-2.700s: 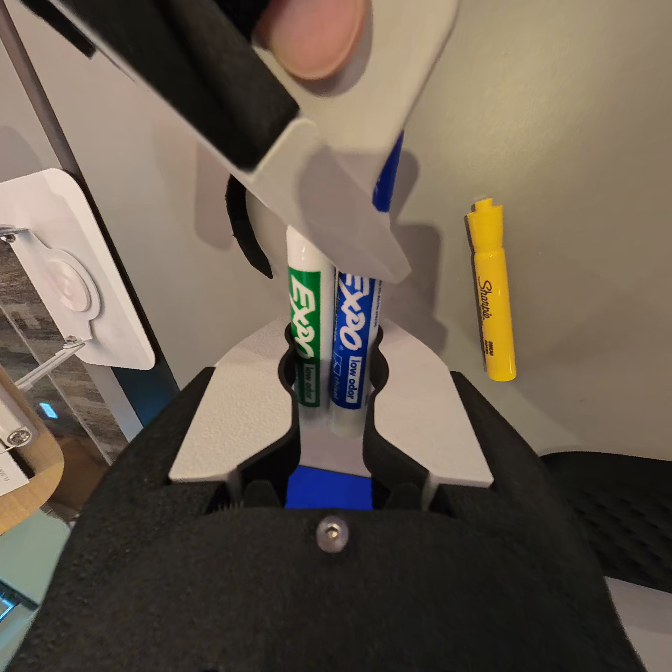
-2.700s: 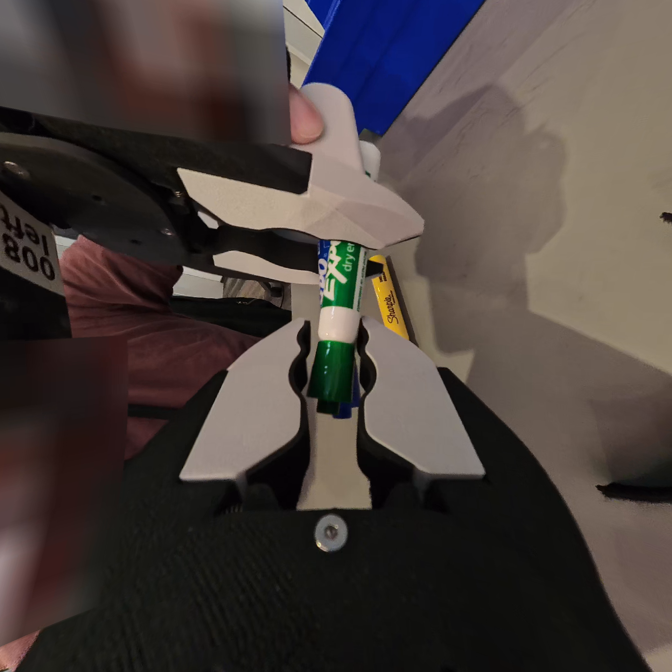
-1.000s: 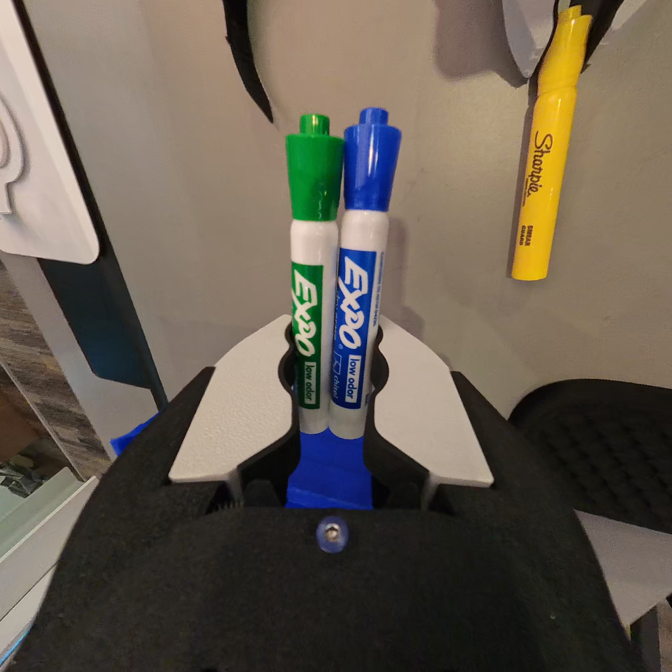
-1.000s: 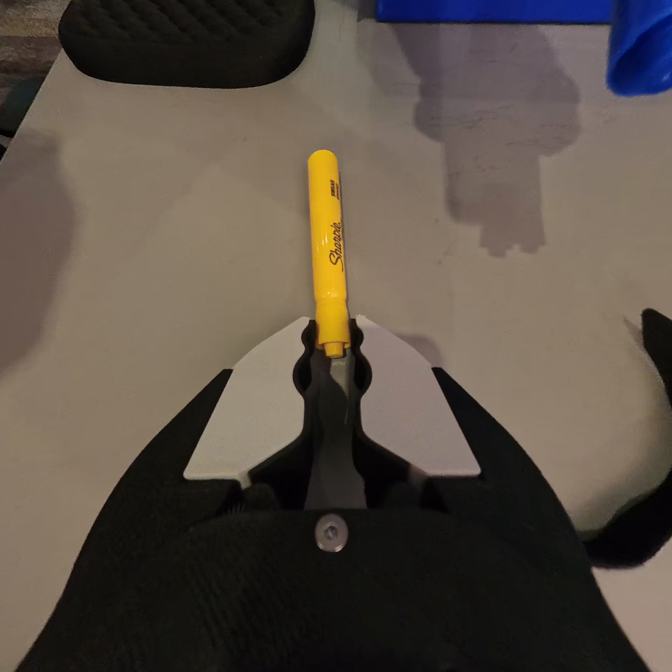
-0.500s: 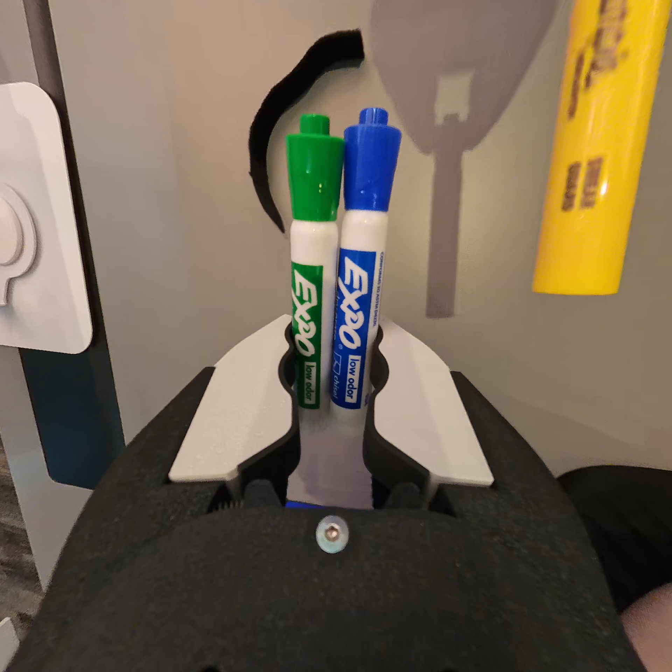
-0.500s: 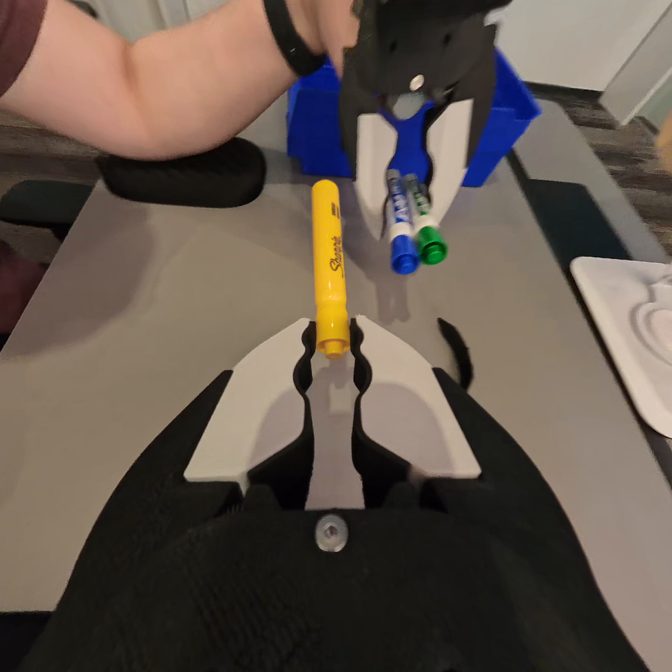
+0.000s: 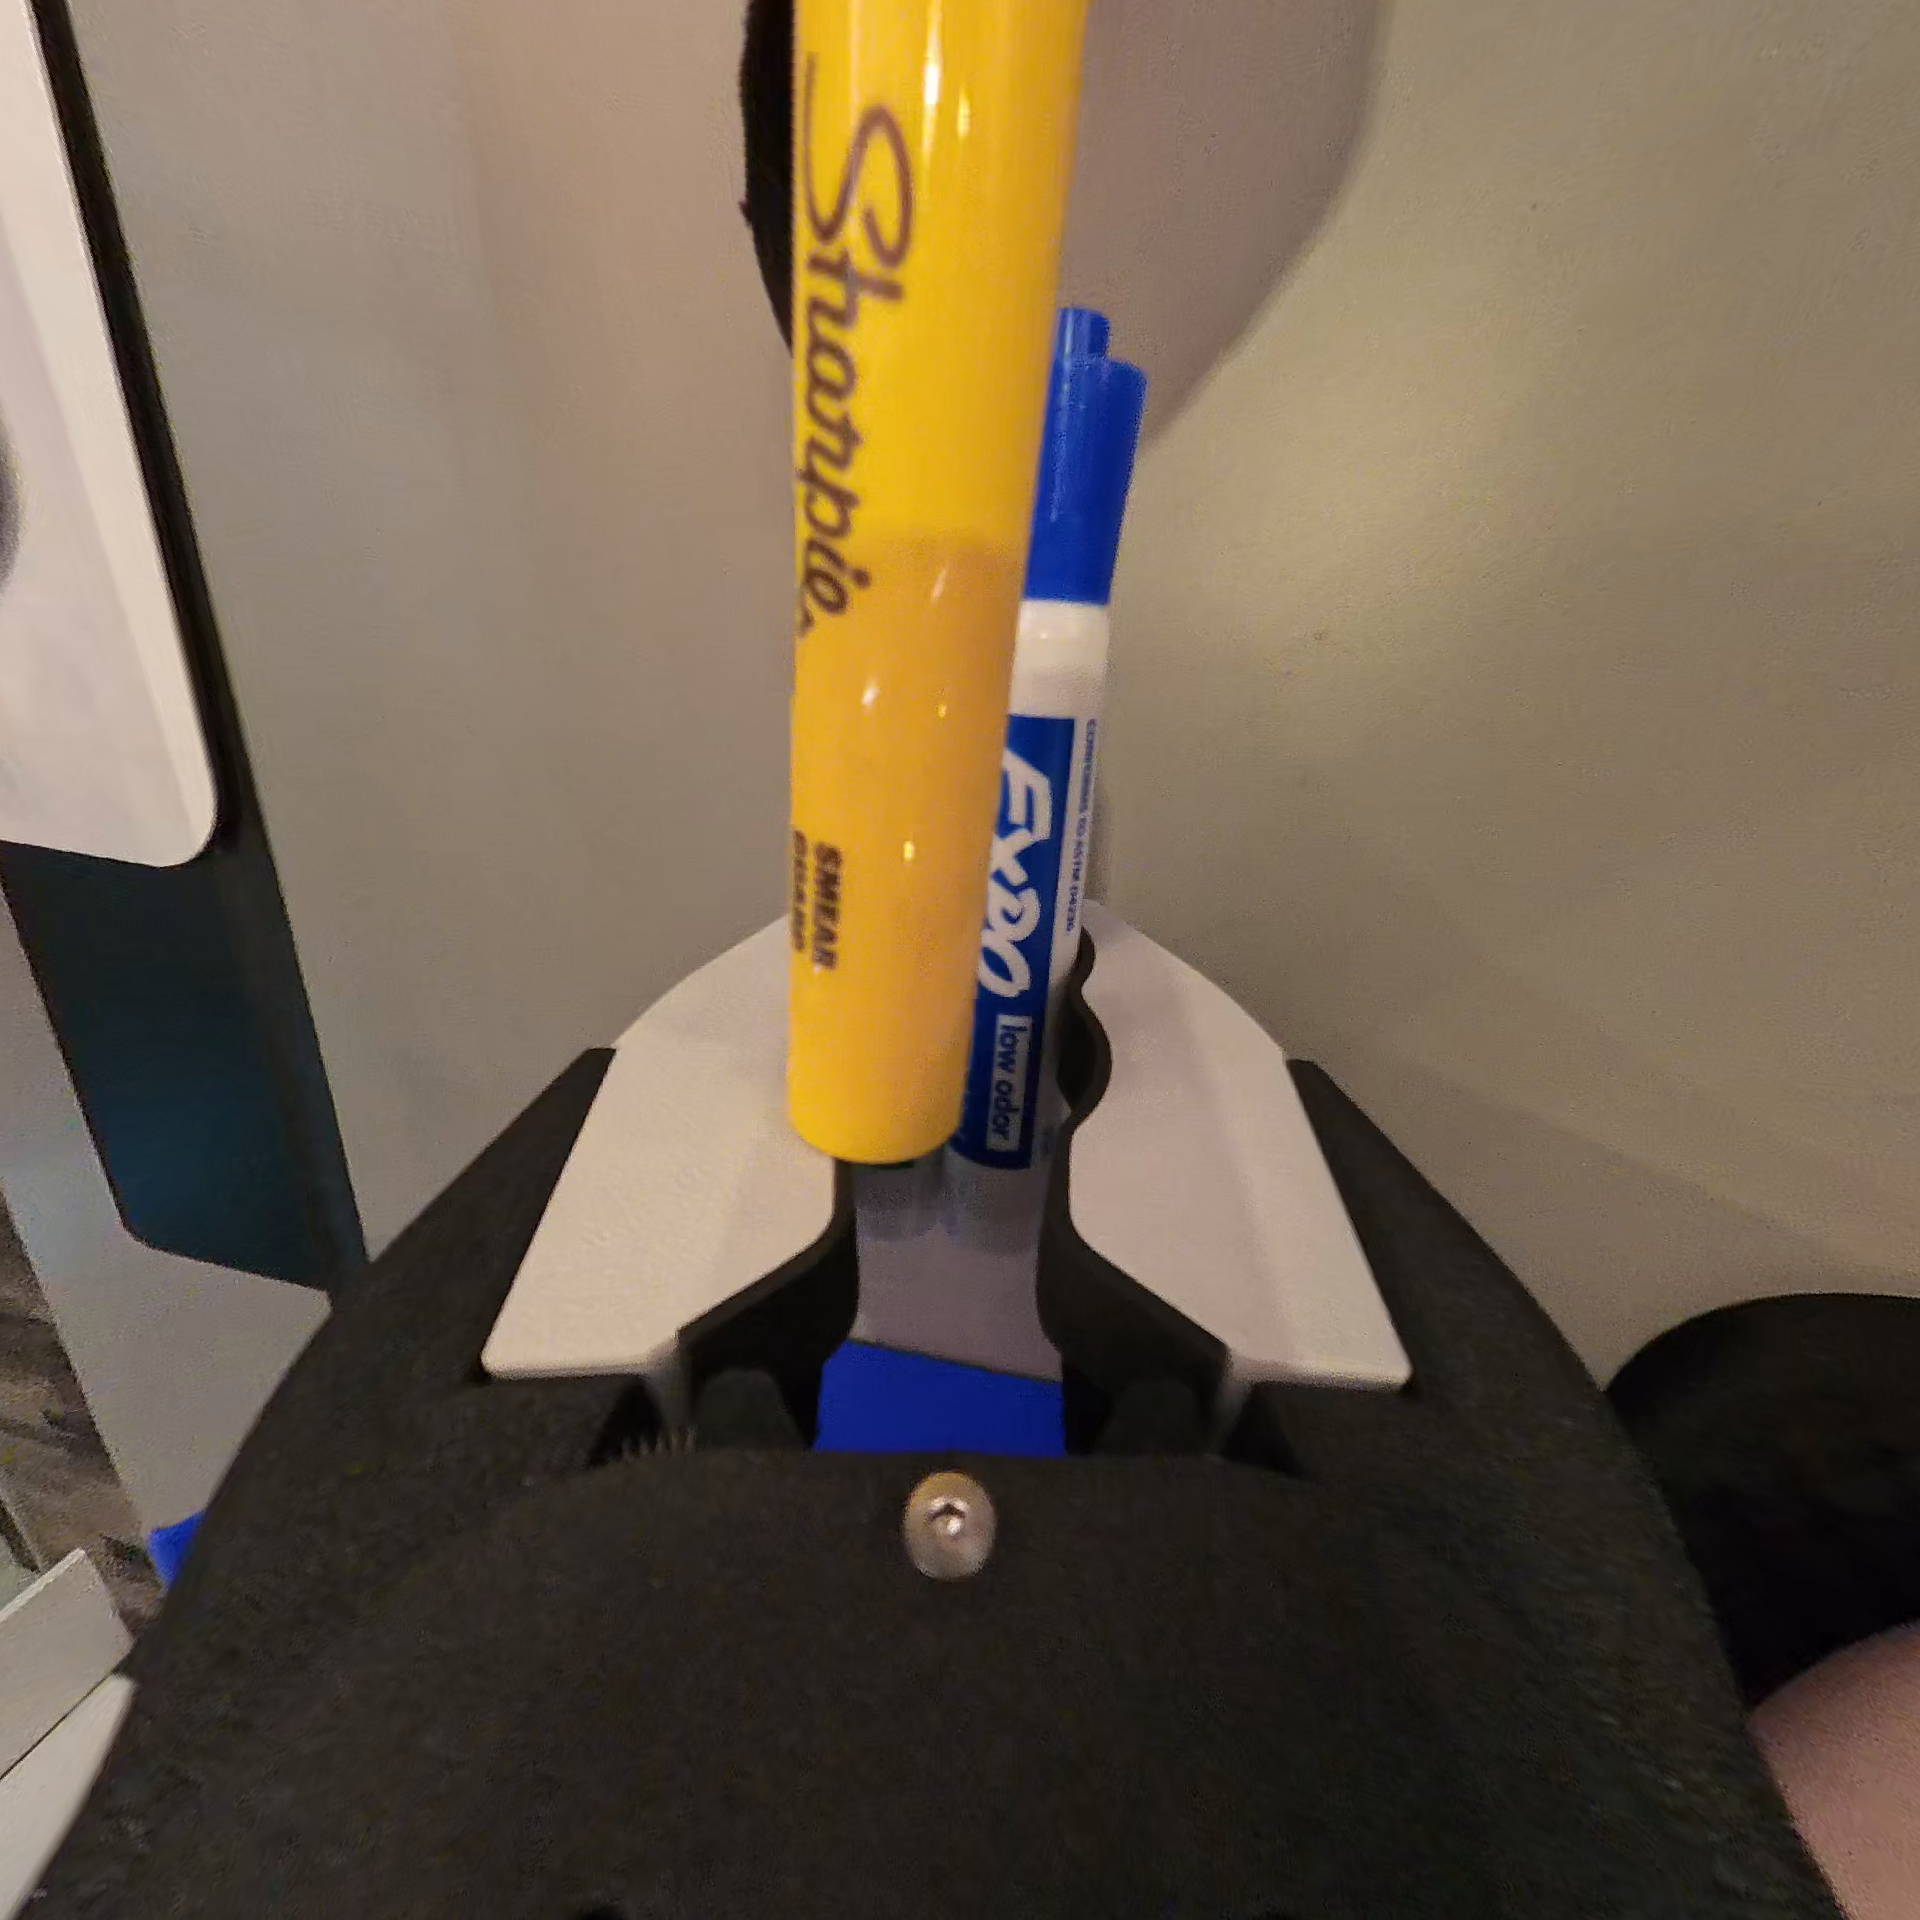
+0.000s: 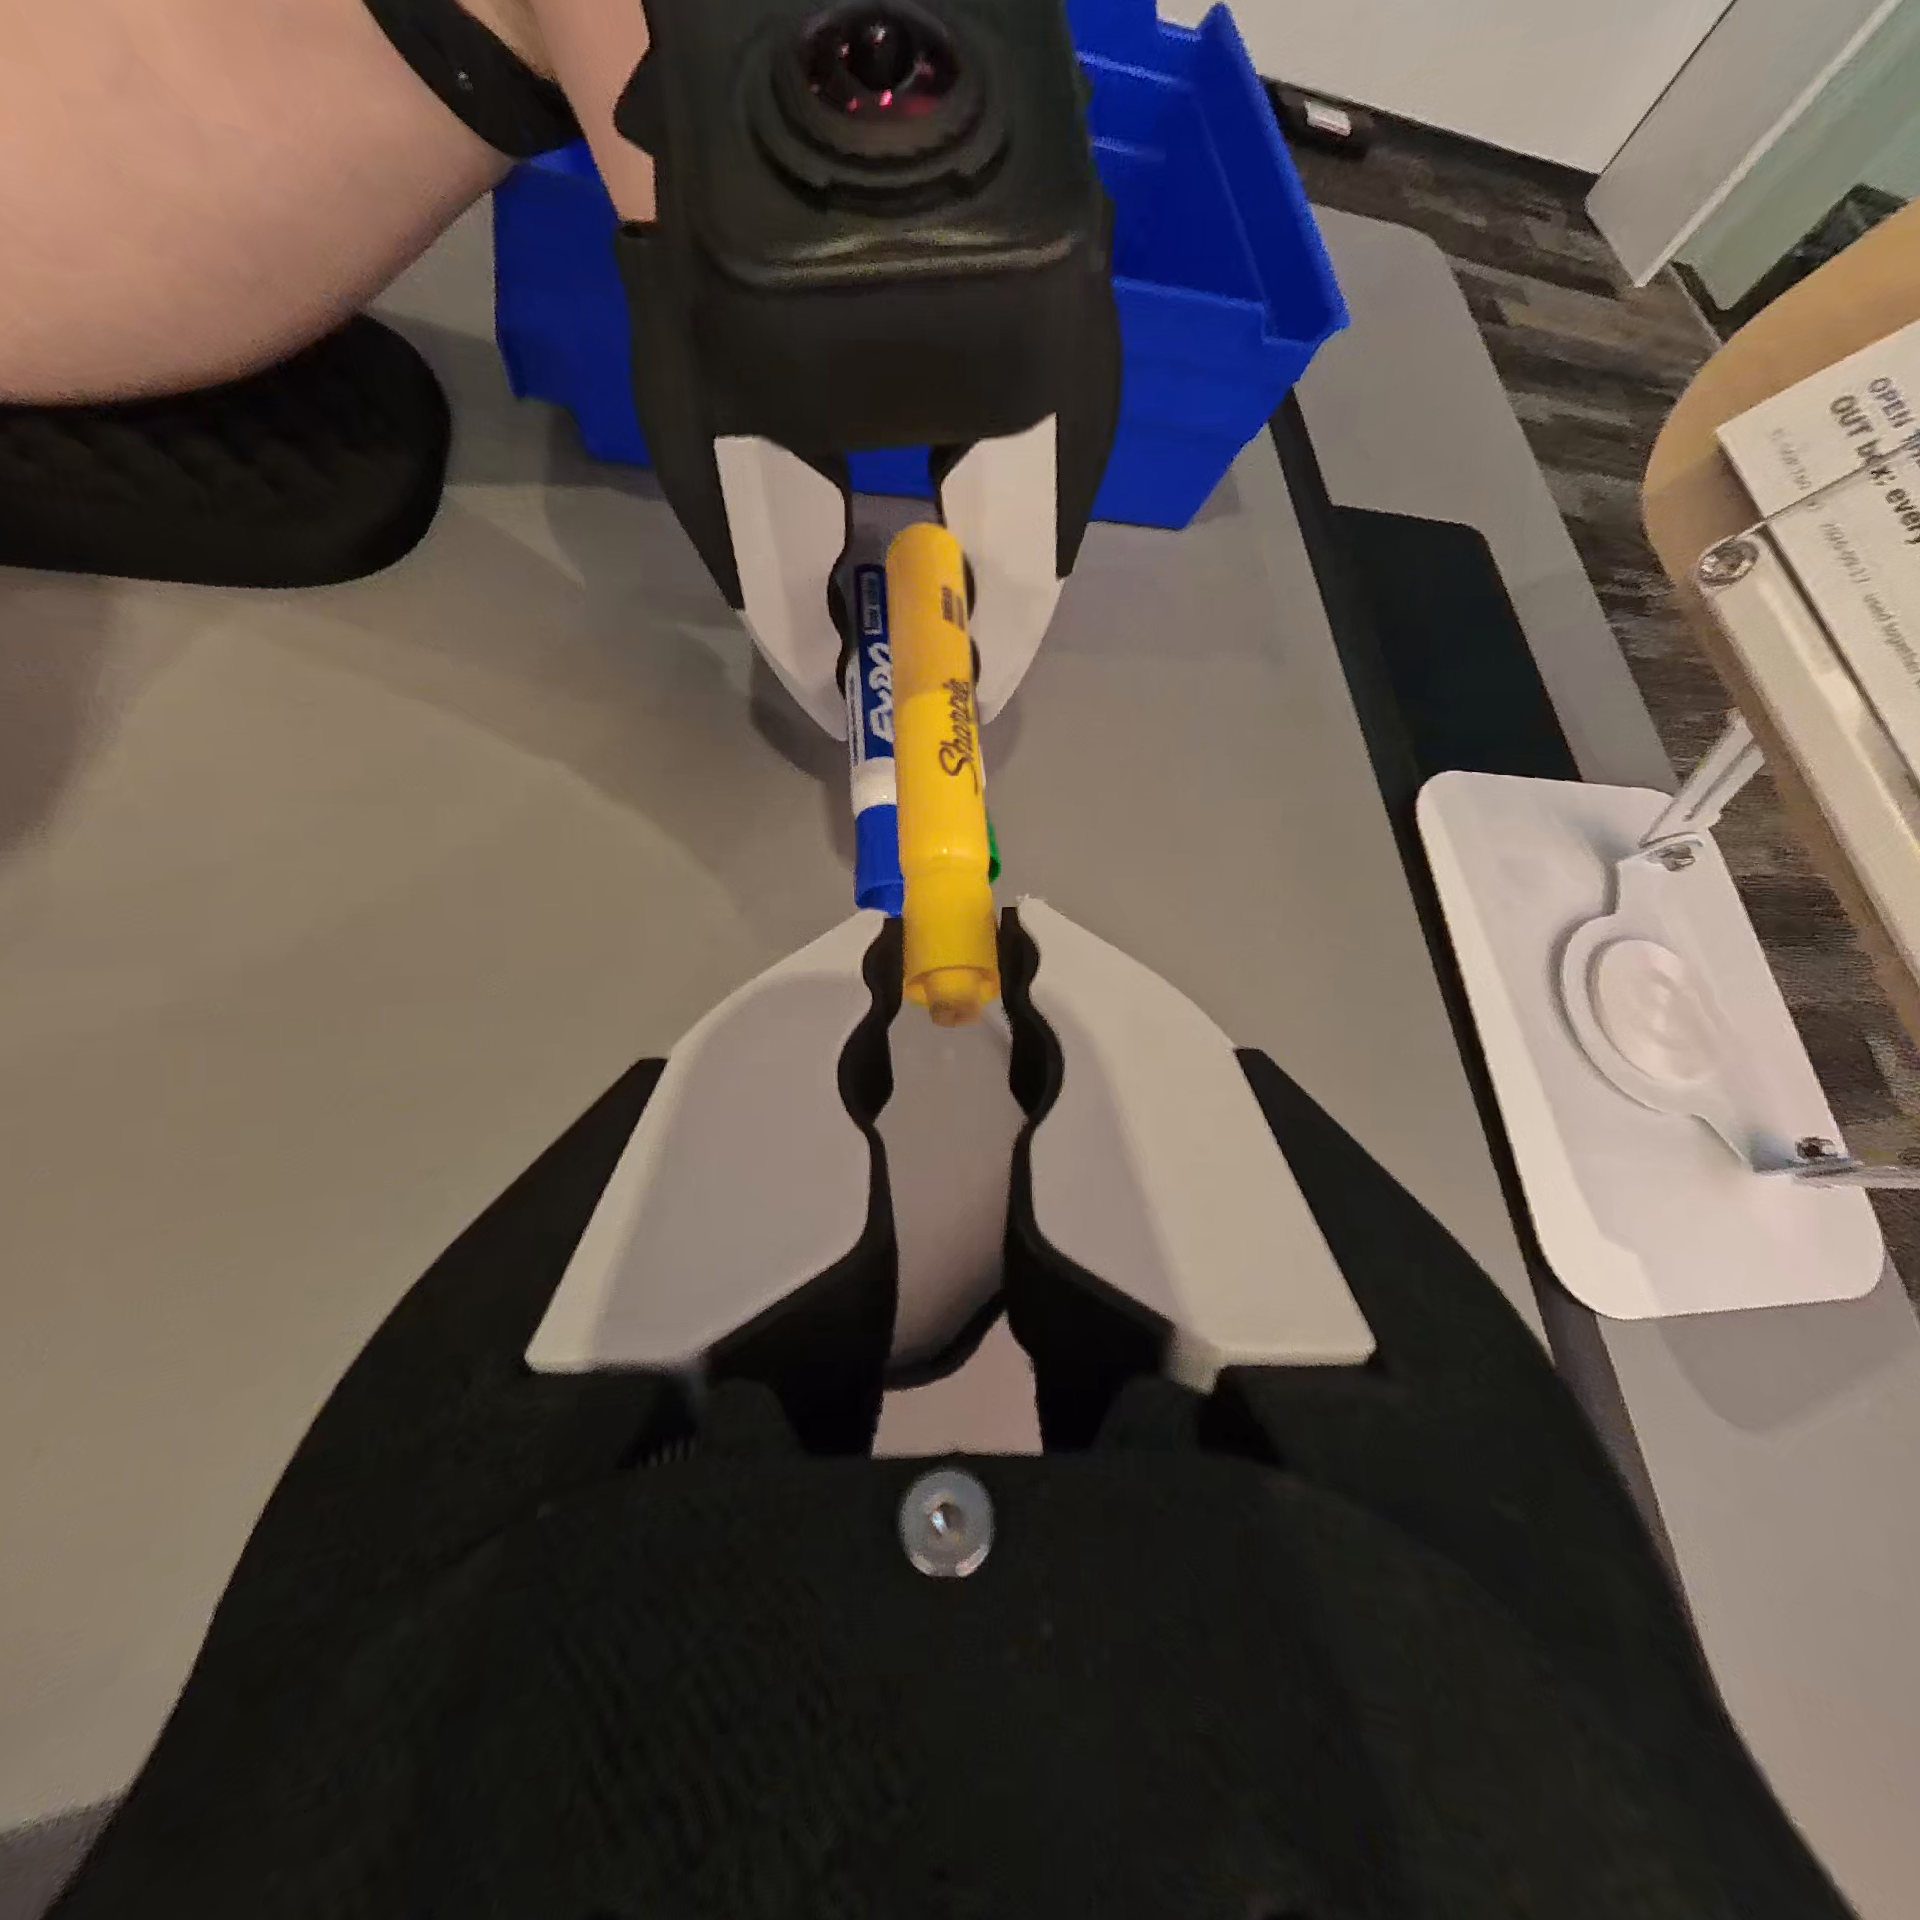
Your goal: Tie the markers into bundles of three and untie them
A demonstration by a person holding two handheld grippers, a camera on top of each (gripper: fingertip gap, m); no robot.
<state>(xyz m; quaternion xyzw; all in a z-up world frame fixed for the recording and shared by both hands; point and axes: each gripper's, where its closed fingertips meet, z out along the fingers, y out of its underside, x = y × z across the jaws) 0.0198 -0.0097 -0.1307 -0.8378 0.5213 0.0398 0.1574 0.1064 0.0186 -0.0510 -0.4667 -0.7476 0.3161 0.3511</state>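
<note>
Left wrist view: behind own jaws, facing down, very near. Right wrist view: opposite, farther back. Shared between jaws: yellow marker.

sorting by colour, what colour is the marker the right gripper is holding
Yellow: the marker in the right gripper, clearest in the right wrist view.

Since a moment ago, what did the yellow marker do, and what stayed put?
The right gripper picked the yellow marker off the table and carried it across to lie on top of the blue marker and green marker. The left gripper kept the same grip on those two throughout.
</note>
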